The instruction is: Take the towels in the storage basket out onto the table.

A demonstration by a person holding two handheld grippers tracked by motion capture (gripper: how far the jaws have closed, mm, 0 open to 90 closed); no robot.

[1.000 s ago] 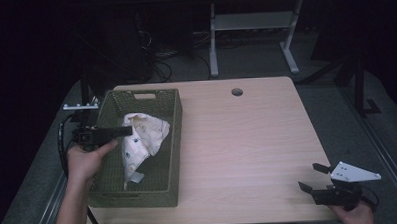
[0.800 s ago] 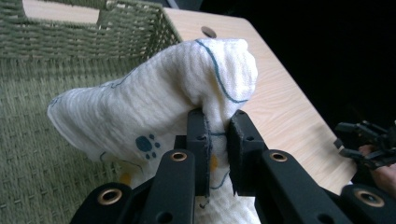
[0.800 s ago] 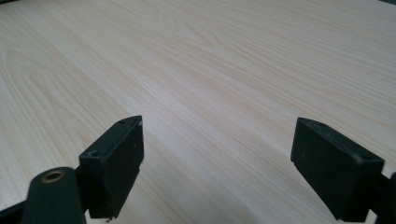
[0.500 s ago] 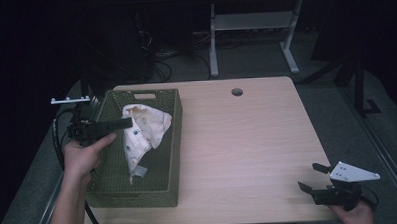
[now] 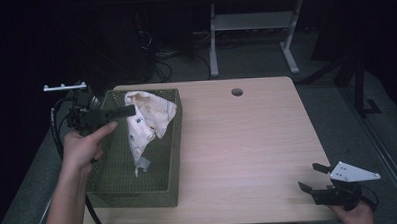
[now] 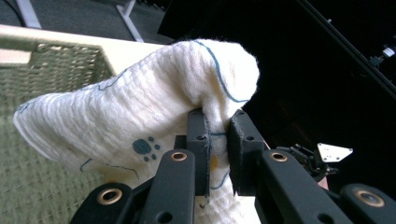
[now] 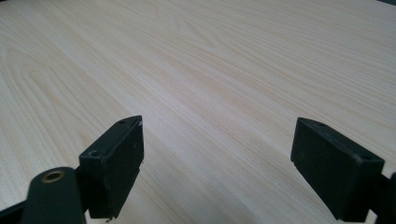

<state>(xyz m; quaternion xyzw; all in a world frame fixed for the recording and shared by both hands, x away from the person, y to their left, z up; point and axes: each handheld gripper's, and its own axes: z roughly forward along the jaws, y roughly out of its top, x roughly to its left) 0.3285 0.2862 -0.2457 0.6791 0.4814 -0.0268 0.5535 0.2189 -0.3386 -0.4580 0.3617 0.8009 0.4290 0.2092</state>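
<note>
A cream cloth with small blue prints hangs over the olive woven basket at the table's left. My left gripper is shut on the cloth's upper edge and holds it above the basket; the lower end still trails inside. In the left gripper view the cloth is pinched between the two black pads, my left gripper closed tight on a fold. My right gripper rests near the table's front right corner, jaws wide apart. In the right gripper view my right gripper has bare wood between its fingers.
The light wooden table has a round cable hole near its far edge. A white metal stand and cables sit on the dark floor behind. The basket stands flush with the table's left edge.
My left hand has risen and drawn back toward the basket's far end, lifting the cloth higher out of the basket. The right gripper has stayed where it was.
</note>
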